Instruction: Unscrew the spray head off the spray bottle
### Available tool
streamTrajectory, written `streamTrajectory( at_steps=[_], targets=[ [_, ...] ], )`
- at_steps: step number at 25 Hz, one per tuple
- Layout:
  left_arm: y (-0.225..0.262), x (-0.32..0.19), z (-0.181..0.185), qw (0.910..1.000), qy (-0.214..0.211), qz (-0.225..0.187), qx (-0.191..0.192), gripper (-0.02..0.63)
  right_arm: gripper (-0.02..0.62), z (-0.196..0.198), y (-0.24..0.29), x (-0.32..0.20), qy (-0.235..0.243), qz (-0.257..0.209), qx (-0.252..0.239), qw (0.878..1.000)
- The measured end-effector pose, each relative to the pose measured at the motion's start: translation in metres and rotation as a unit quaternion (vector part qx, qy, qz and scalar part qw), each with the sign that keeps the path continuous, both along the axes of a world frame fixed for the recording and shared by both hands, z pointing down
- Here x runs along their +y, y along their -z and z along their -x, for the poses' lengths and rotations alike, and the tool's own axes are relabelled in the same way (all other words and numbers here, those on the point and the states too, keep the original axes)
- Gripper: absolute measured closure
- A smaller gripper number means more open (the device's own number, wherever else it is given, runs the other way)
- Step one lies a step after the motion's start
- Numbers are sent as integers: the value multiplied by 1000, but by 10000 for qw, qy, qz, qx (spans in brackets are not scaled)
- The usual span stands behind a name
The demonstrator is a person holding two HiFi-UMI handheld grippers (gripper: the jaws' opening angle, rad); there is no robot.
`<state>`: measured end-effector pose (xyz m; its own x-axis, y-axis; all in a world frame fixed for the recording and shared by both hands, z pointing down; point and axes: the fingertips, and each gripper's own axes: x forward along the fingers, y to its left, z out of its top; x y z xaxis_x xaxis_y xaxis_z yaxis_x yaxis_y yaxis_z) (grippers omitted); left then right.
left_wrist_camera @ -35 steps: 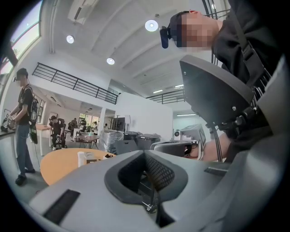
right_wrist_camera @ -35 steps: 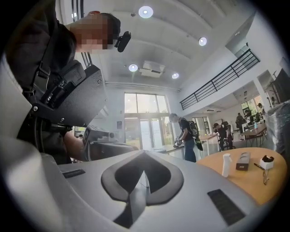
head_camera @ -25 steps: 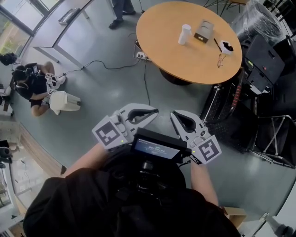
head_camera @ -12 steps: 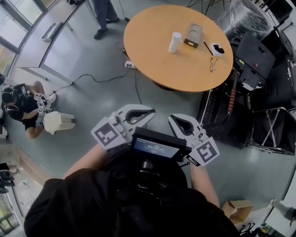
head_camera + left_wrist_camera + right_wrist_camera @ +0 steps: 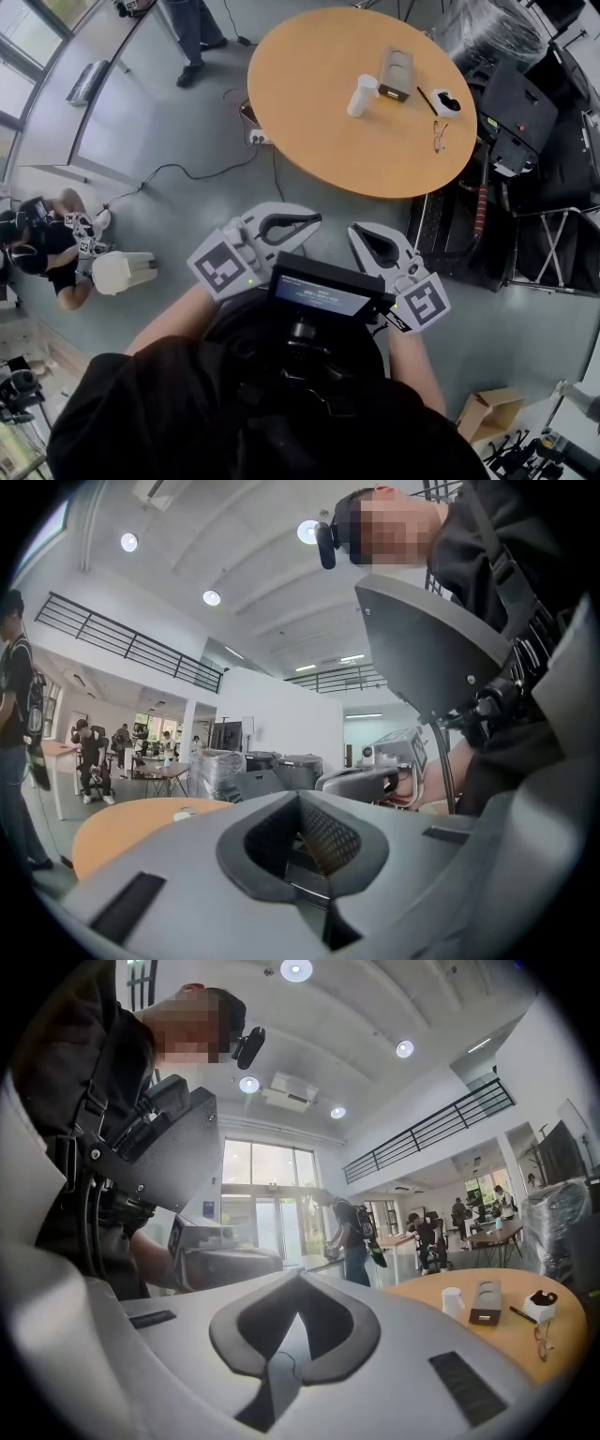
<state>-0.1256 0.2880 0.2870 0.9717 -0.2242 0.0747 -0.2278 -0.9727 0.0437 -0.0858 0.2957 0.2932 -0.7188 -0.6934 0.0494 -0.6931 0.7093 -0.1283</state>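
Head view looks steeply down on two grippers held side by side in front of the person's chest, well short of the table. The left gripper (image 5: 302,223) and the right gripper (image 5: 361,234) each carry one marker cube, and their tips lean toward each other without touching. Both gripper views show the jaws pressed together with nothing between them. One round wooden table (image 5: 309,112) stands further out on the grey floor and holds five things. One white bottle (image 5: 362,95) stands upright near the middle, too small for its head to be made out. One box (image 5: 396,75) lies just beside it. One pen (image 5: 427,100), one small white dish (image 5: 448,101) and one pair of glasses (image 5: 439,136) lie toward the right edge. Two other people are in view, one seated person (image 5: 42,248) low at the left and one standing person (image 5: 192,37) at the top. One cardboard carton (image 5: 487,412) sits on the floor at the lower right.
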Motion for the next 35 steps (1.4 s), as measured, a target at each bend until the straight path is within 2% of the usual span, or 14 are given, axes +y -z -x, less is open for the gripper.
streamTrajectory(
  at_steps=[11,21,29,35],
  targets=[
    [-10,-58,48,9996,-208,192,98,600,589,47,-7,-57,-273,92,74,9996],
    [-15,-90,40,9994,-124,290,147,600,589,37,-18,-86,-247,184,34,9995],
    [-24,-126,6,9996,119,239,63,600,589,-1,-25,-122,-34,146,-52,9999],
    [-26,-175,-44,9990,361,272,7,600,589,-51,-23,-174,196,113,-64,9997]
  ],
)
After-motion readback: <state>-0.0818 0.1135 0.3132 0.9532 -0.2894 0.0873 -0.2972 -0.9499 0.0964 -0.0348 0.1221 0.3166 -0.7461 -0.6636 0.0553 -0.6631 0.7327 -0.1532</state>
